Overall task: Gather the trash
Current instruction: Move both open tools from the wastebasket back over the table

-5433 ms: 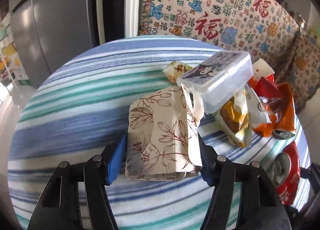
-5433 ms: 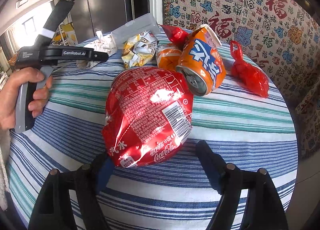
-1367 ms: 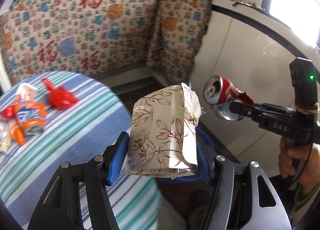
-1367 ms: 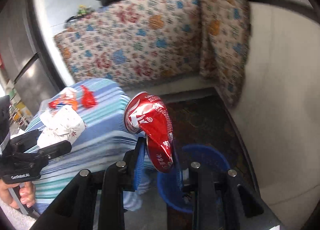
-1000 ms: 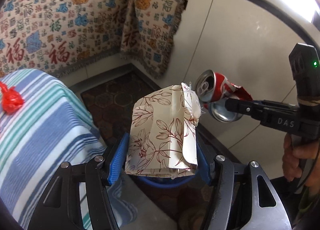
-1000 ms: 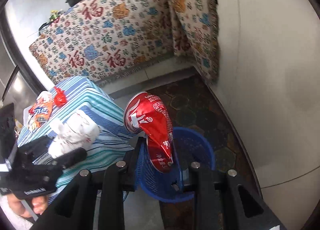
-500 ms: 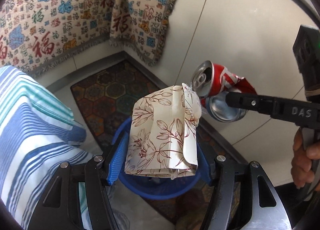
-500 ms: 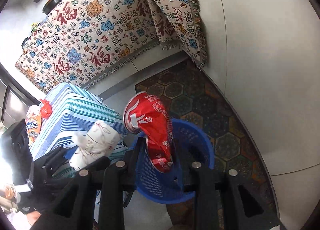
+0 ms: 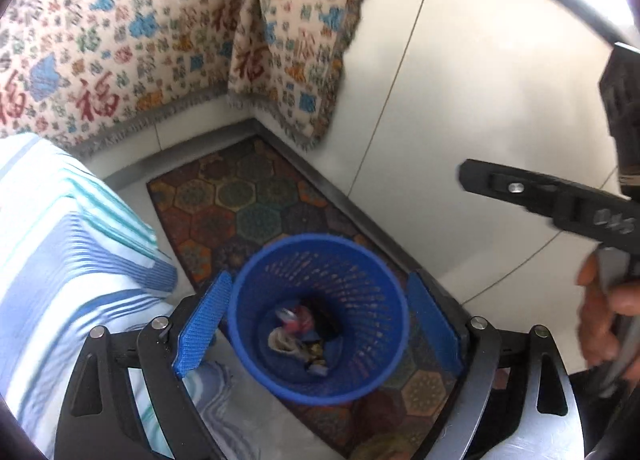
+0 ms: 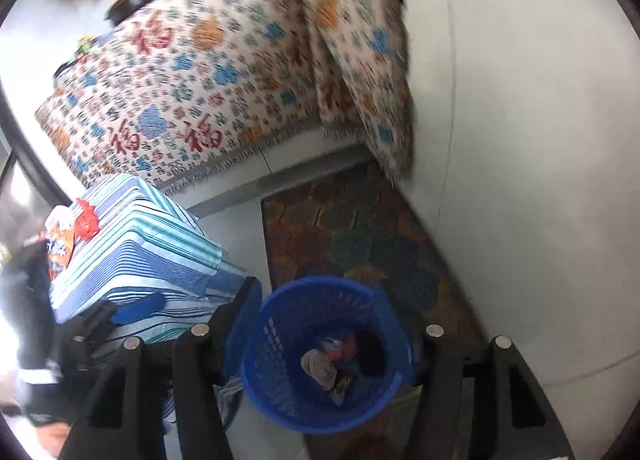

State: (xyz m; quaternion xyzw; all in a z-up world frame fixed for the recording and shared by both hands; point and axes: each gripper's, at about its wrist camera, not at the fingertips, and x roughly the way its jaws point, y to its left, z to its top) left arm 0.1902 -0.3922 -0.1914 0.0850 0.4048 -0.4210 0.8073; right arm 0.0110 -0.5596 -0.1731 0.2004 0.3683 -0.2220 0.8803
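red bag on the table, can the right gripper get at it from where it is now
Probably not as things stand. The right gripper hangs open over the blue bin on the floor, while the red bag lies across the striped table, well off to the side. The hand would have to travel back.

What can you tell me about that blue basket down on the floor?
The blue basket is a round bin that looks like plastic, with perforated mesh walls and a solid rim. It stands upright and open-topped, partly on a patterned mat, close beside a table's striped cloth. At its bottom lies a small heap of trash: something crumpled and pale, and red and blue bits too blurred to identify. Nothing touches its rim.
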